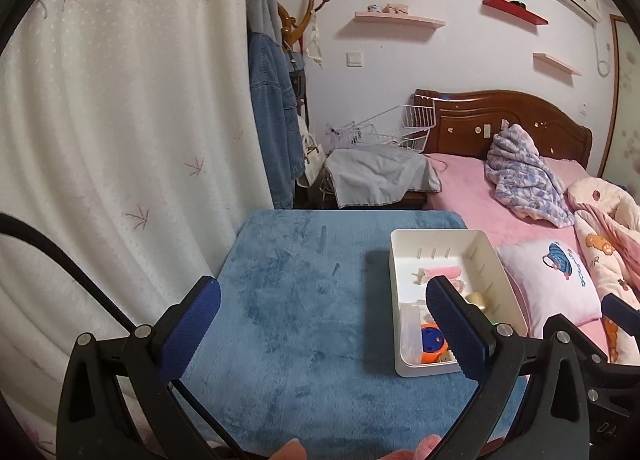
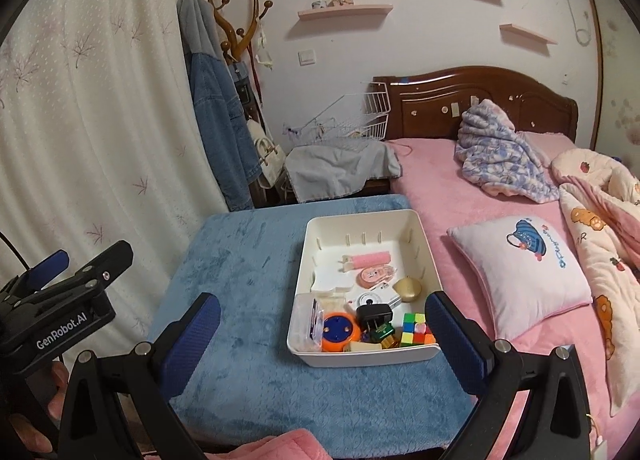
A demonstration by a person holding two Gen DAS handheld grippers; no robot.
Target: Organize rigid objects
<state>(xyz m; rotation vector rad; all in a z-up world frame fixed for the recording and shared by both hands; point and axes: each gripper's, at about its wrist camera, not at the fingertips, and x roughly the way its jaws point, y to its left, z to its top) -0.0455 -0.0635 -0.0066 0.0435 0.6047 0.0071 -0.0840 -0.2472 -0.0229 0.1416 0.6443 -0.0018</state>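
Left gripper (image 1: 322,322): jaws spread wide, nothing between them, hovering above the bare blue top; its right finger overlaps the near corner of the bin in the left wrist view.
Right gripper (image 2: 322,324): jaws released and empty, framing the bin's near end from above.
Hand (image 2: 56,390): fingers wrapped around the left gripper's handle, seen at the lower left of the right wrist view.
Bench (image 2: 240,272): covered in blue plush fabric; only the bin stands on it, on the side next to the bed.
White bin (image 2: 362,356): open-topped, rectangular, long side running away from the grippers, slotted inner walls.
Near end of bin: orange round toy with a blue face (image 2: 339,331), black plug adapter (image 2: 374,314), colour cube (image 2: 416,329) in the near right corner, clear case (image 2: 312,318) along the left wall; smaller pieces beneath are too jumbled to tell apart.
Middle of bin: gold rounded shell-like piece (image 2: 408,288) by the right wall, white round-faced item (image 2: 374,297) just left of it.
Far part of bin: pink oval case (image 2: 374,273), and behind it a pink roller (image 2: 370,259) lying crosswise.
Bed (image 2: 448,196): pink sheet, touching the bench's right side; a white pillow with a blue print (image 2: 524,264), crumpled blankets beyond it.
Far wall: dark wooden headboard (image 2: 480,100), denim jacket (image 2: 224,124) hung on a coat stand, curtain at left.
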